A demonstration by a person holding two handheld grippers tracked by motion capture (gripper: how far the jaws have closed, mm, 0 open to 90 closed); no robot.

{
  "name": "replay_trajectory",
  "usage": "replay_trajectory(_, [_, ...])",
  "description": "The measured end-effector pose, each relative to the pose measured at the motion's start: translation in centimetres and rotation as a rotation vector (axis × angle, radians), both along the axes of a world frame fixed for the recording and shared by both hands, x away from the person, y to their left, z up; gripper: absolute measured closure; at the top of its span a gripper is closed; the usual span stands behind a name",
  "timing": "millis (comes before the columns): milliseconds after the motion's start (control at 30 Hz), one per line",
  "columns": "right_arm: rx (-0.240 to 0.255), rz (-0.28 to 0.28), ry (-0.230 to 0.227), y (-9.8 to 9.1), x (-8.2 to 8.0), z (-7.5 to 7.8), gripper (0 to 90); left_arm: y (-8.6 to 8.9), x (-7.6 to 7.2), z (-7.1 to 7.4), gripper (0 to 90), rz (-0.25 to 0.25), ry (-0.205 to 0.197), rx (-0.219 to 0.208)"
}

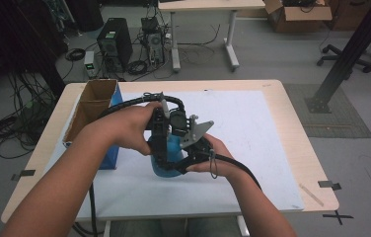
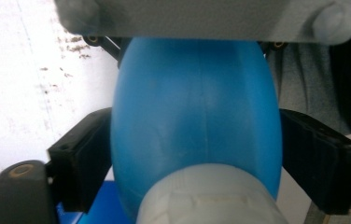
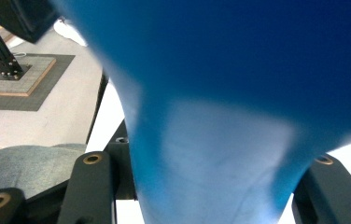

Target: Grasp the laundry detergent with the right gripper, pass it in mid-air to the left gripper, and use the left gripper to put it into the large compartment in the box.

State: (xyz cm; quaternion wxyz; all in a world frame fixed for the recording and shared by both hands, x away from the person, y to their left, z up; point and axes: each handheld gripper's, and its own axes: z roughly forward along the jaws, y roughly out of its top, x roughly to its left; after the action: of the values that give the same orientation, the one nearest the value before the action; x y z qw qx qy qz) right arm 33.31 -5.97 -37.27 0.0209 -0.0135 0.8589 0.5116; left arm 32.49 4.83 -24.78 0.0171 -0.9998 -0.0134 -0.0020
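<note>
Two black jaw pads of the left gripper point(image 2: 197, 154) flank a smooth, egg-shaped blue rubber bulb point(image 2: 197, 126), one pad on each flank at the widest part. Pads meet the blue surface on both sides in the left gripper view; jaws clenched on the bulb. A pale, translucent neck of the bulb sits low in that view, between the jaw roots.

Right gripper point(image 3: 211, 186): its two black jaws rise either side of the bulb's narrowing end, where blue fades to a paler patch. Blue body overhangs the jaws and runs off the top of the right gripper view. Jaws grasping the bulb at this narrower part.

High view: both grippers meet at the bulb, near the middle of the front part of the table, over a white sheet point(image 1: 252, 123). Left hand point(image 1: 129, 128) comes across from the left, left gripper pointing down onto the bulb's top. Right hand point(image 1: 218, 158) is just right of the bulb, palm partly up, grey three-cornered plate above it. Whether the bulb's base touches the sheet, cannot tell.

Open brown cardboard box with a blue side point(image 1: 92, 106) stands at the left edge of the light wooden table point(image 1: 302, 148), near the left forearm.
</note>
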Motion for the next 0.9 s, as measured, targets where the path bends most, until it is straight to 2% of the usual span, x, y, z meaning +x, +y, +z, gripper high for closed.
replay_trajectory(233, [-0.001, 0.0, -0.003, 0.0, -0.03, -0.03, 44.9, 0.08, 0.08, 0.04, 21.4, 0.003, 0.005, -0.003])
replay_trajectory(267, [-0.018, -0.008, 0.029, -0.09, -0.26, -0.01, 44.9, 0.08, 0.09, 0.04, 21.9, 0.003, 0.005, -0.003])
replay_trajectory(333, [-0.012, -0.004, 0.021, -0.04, -0.2, -0.04, 44.9, 0.08, 0.08, -0.01, 22.3, 0.005, 0.002, -0.007])
replay_trajectory(367, [0.001, 0.001, -0.003, 0.04, -0.03, -0.06, 45.0, 0.07, 0.07, -0.02, 22.4, 0.004, 0.0, -0.007])
replay_trajectory(433, [0.001, 0.001, -0.006, 0.04, -0.04, -0.04, 44.9, 0.05, 0.08, -0.02, 23.5, 0.002, 0.002, -0.005])
replay_trajectory(467, [0.006, 0.004, 0.012, 0.06, -0.17, 0.0, 44.9, 0.05, 0.08, -0.02, 24.3, 0.0, 0.003, -0.002])
replay_trajectory(633, [0.005, 0.003, 0.002, 0.05, -0.14, 0.02, 44.9, 0.06, 0.08, -0.04, 26.1, 0.0, -0.004, 0.001])
replay_trajectory(733, [0.011, 0.003, 0.027, 0.05, -0.31, 0.02, 44.9, 0.08, 0.06, -0.07, 28.4, -0.001, -0.007, 0.001])
replay_trajectory(900, [0.013, 0.003, 0.03, 0.02, -0.35, 0.06, 44.9, 0.05, 0.01, -0.03, 34.4, -0.001, -0.013, -0.005])
